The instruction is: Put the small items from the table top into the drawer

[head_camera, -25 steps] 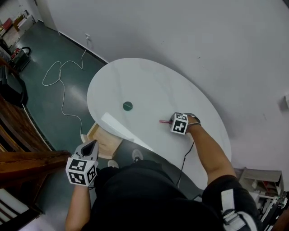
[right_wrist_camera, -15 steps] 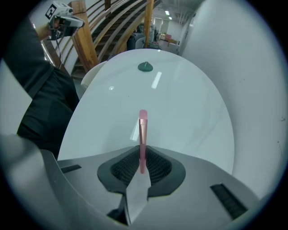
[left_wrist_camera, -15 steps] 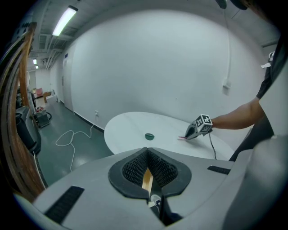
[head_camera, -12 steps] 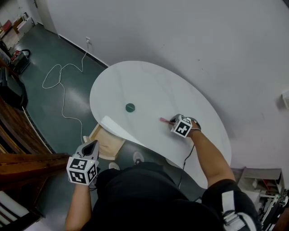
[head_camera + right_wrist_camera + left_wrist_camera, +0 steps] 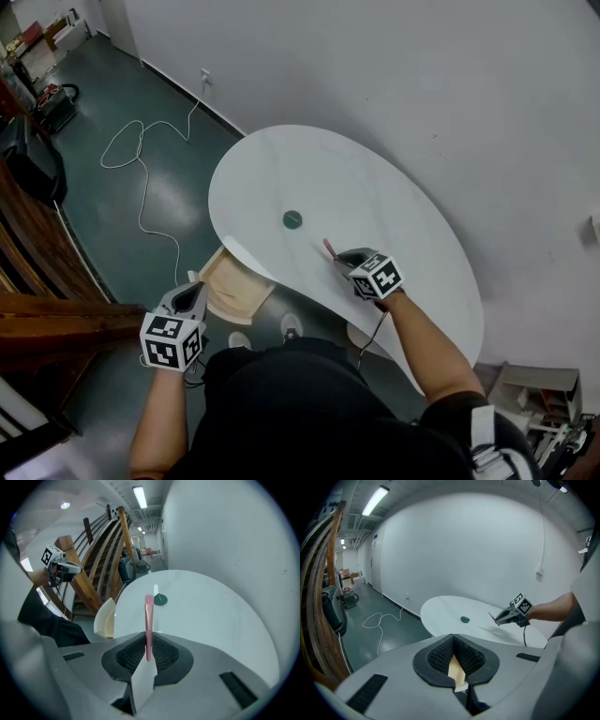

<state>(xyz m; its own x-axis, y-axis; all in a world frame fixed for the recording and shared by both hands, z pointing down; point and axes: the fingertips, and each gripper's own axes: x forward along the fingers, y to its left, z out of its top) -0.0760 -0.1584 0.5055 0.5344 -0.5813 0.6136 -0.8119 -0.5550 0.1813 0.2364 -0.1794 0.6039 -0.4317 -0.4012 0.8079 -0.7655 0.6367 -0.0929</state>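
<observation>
A white oval table [image 5: 403, 216] is seen from above, and a light wooden drawer [image 5: 230, 281] is pulled out from under its near left edge. Only bare pale wood is shown in the exposed part of the drawer; the rest of it is covered by the table top, so its full contents cannot be judged. The lower middle of the head view is filled by the person's dark-clad body, by which the floor and the table's near edge there are hidden. The left gripper [image 5: 192, 292] is held off the table, just beside the drawer's near left corner. In its own view its dark pads are brought together at the tips with nothing gripped, and a strip of the drawer's wood is glimpsed through the gap behind them. The right gripper [image 5: 342, 262] is held over the table close to its near edge, and its jaws are clamped on one end of a thin pink stick [image 5: 330, 248]. The stick is carried clear of the table top and is pointed toward a small green disc [image 5: 292, 219]. This disc lies alone near the middle of the table's left half, and its details are too small to be made out.
</observation>
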